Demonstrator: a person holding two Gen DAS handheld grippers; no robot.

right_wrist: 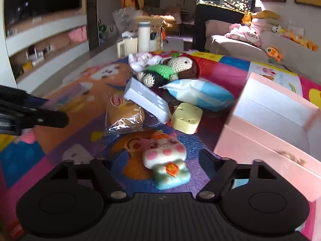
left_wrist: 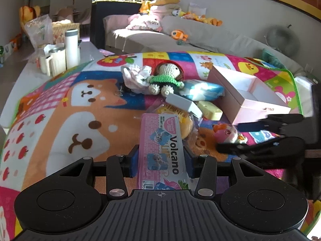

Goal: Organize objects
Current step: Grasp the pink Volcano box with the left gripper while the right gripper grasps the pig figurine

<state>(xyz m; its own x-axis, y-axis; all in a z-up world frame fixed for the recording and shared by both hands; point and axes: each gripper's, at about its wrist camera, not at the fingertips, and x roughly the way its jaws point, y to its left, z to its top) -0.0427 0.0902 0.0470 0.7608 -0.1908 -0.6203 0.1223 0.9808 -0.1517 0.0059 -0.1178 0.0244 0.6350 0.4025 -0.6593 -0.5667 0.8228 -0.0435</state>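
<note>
My left gripper point(left_wrist: 161, 160) is shut on a long pink "Volcano" box point(left_wrist: 160, 146), its blue pads pressed on both long sides. A pink-and-white squishy animal toy point(right_wrist: 166, 162) lies on the colourful play mat point(right_wrist: 60, 140) between the fingers of my right gripper point(right_wrist: 163, 158). That gripper stands open, with a gap on each side of the toy. In the left wrist view the right gripper point(left_wrist: 228, 136) straddles the same toy point(left_wrist: 226, 133). An open pink storage box point(left_wrist: 250, 98) stands on the right.
A pile lies mid-mat: crocheted doll point(left_wrist: 166, 76), blue-white tissue pack point(left_wrist: 202, 89), grey box point(left_wrist: 184, 102), yellow cheese-shaped piece point(left_wrist: 210, 110), wrapped bread point(right_wrist: 125, 112), crumpled cloth point(left_wrist: 136, 76). Jugs and a white flask point(left_wrist: 72, 48) stand far left. A sofa with soft toys is behind.
</note>
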